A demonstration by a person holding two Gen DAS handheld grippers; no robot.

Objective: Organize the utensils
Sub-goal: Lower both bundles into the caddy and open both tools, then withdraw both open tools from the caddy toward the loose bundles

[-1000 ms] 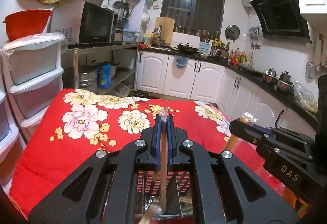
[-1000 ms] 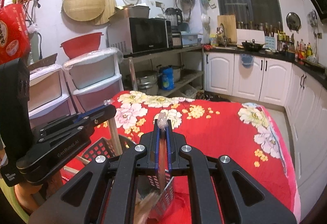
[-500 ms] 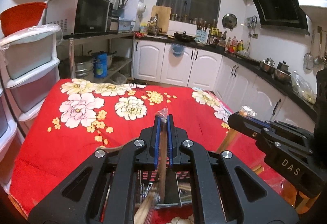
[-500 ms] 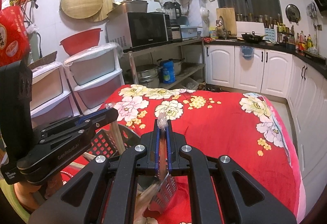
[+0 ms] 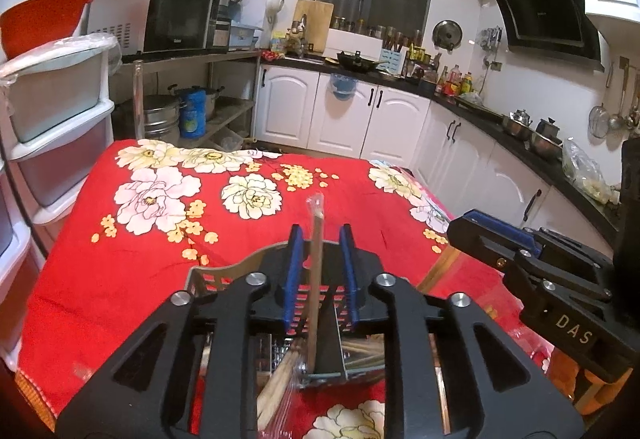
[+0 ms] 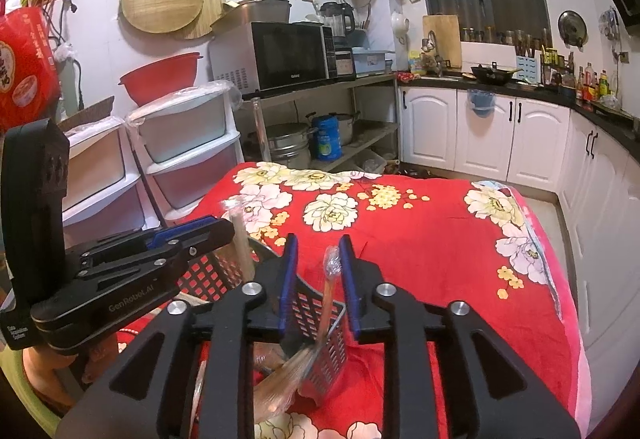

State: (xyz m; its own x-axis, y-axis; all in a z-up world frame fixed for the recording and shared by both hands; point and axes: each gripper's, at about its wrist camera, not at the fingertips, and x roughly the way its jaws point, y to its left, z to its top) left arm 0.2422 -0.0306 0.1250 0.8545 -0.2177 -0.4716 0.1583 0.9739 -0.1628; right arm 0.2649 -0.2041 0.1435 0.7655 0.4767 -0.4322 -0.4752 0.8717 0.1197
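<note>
My left gripper point(image 5: 319, 239) is open, its blue pads apart on either side of a plastic-wrapped wooden utensil point(image 5: 314, 279) that stands upright in a black mesh basket point(image 5: 224, 277). My right gripper point(image 6: 317, 247) is open too, with a second wrapped wooden utensil point(image 6: 329, 287) leaning between its pads in the black mesh holder point(image 6: 320, 323). More wrapped utensils point(image 5: 276, 383) lie in the basket below. Each gripper shows in the other's view: the right one point(image 5: 528, 259) and the left one point(image 6: 160, 251).
The basket sits on a table with a red flowered cloth point(image 5: 152, 207). White plastic drawers point(image 6: 188, 155) stand to the left. A metal shelf with a microwave point(image 6: 288, 55) and white kitchen cabinets point(image 5: 360, 119) lie beyond the table.
Both grippers were shut on their wooden utensils; both have opened. The utensils now stand free in the basket, and the right one leans to the right.
</note>
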